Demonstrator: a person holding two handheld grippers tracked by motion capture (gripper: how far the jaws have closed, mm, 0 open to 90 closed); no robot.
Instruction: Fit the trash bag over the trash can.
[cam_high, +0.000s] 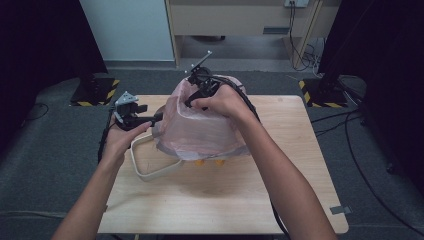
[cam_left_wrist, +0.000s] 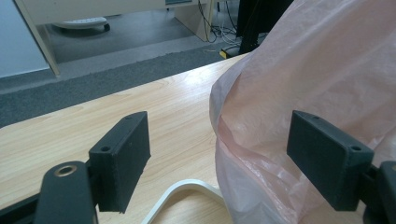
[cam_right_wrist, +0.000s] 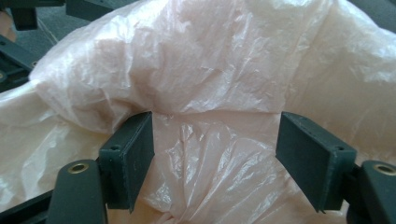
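The right gripper (cam_right_wrist: 215, 161) holds its jaws apart over the crumpled film of a pale pink plastic bag (cam_right_wrist: 224, 74), with the film between them but not pinched. In the high view the right gripper (cam_high: 200, 90) sits at the top of the bag (cam_high: 200, 130), its hand resting on the far rim. The left gripper (cam_left_wrist: 219, 158) also has its jaws spread wide, the bag's side (cam_left_wrist: 317, 70) bulging into the gap; the right-hand pad lies against or just in front of the plastic, the other stands clear over bare wood. From above, the left gripper (cam_high: 142, 120) is at the bag's left edge. The bag stands puffed up at the middle of the light wooden tabletop (cam_high: 225, 200), toward its far side. A cream-coloured looped handle (cam_high: 150, 165) lies on the tabletop just beside the bag's near left corner, one end running under it. Small orange things (cam_high: 210, 162) peek out at the bag's near edge; what they are cannot be told.
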